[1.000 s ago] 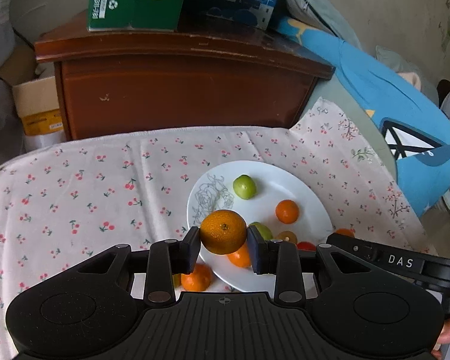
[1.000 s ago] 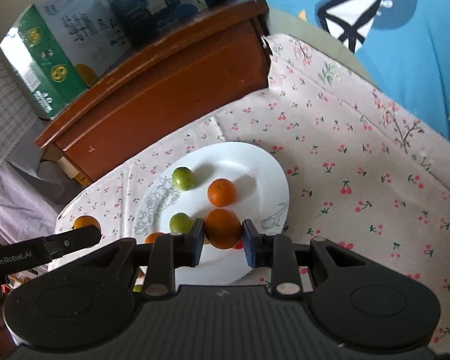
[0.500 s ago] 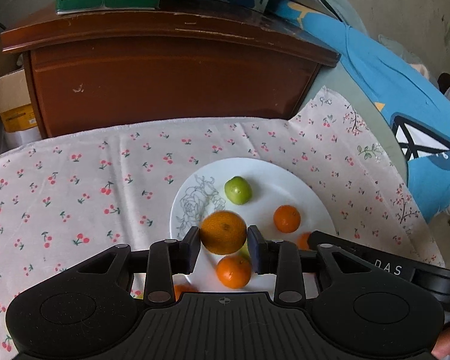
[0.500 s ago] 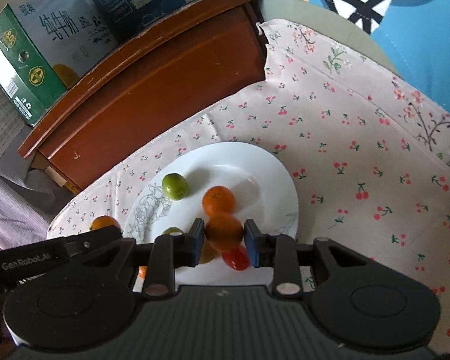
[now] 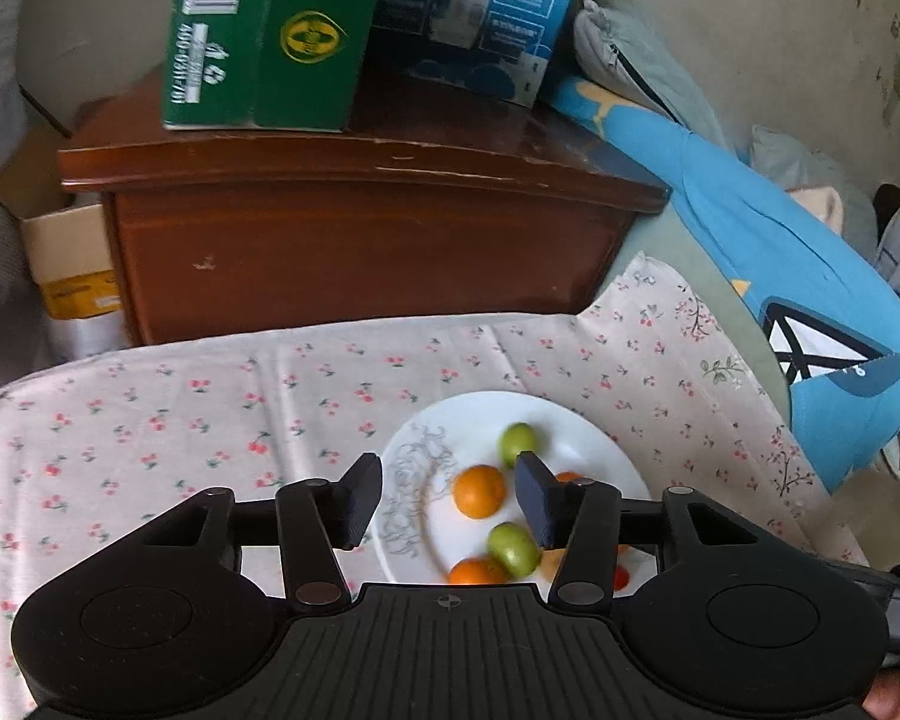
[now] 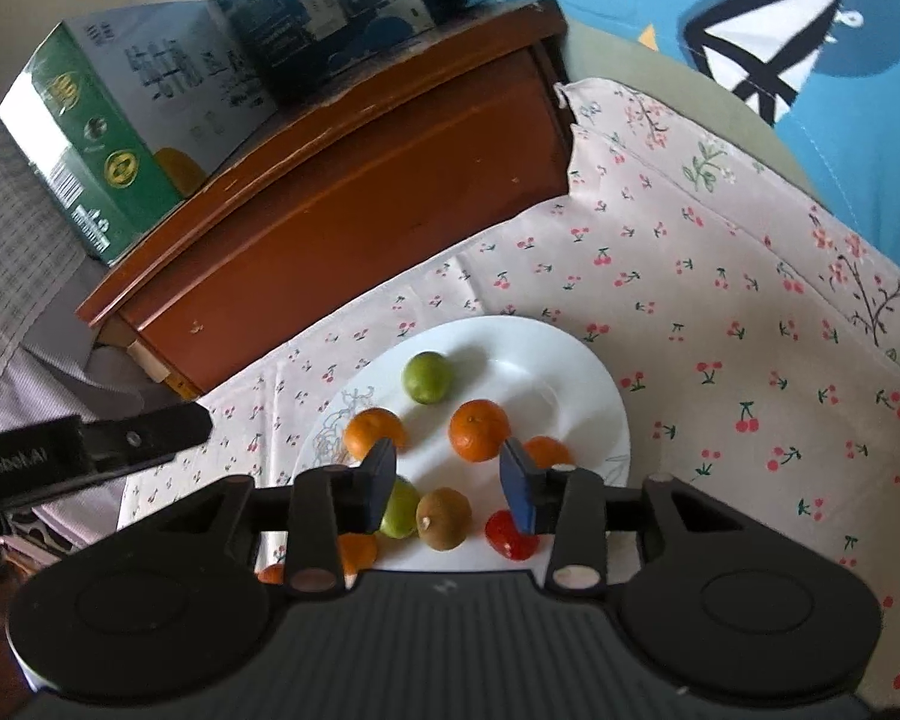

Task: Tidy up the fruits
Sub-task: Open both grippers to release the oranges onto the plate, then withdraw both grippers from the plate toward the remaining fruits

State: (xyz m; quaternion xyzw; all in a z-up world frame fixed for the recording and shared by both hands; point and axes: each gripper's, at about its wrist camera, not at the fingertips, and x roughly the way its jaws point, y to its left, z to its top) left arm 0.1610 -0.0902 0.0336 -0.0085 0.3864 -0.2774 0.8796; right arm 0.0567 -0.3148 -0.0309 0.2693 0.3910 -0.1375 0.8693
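- The left claw (image 5: 449,498) is hanging released above the white plate (image 5: 594,450), its jaws spread wide with nothing between them; an orange (image 5: 479,491) is lying on the plate in the gap below.
- The right claw (image 6: 448,483) is likewise standing open and empty over the near side of the plate (image 6: 576,372), with another orange (image 6: 479,429) showing just beyond its fingertips.
- Crowding the plate around the right claw are a green lime (image 6: 427,377) at the far side, an orange (image 6: 374,432) at the left, a second lime (image 6: 400,507), a brown kiwi (image 6: 444,518) and a red tomato (image 6: 510,535) under the jaws.
- The plate is resting on the cherry-print cloth (image 5: 150,420) covering the surface.
- Behind the cloth a wooden cabinet (image 5: 360,228) is carrying a green carton (image 5: 264,42) and a blue carton (image 5: 480,18); a blue pillow (image 5: 810,300) is lying to the right.
- Both claws are tilting down toward the plate, the left one's finger (image 6: 144,435) reaching in from the left in the right wrist view.
- A second ago each claw was gripping an orange; both are now let go, and those oranges are sitting on the plate.
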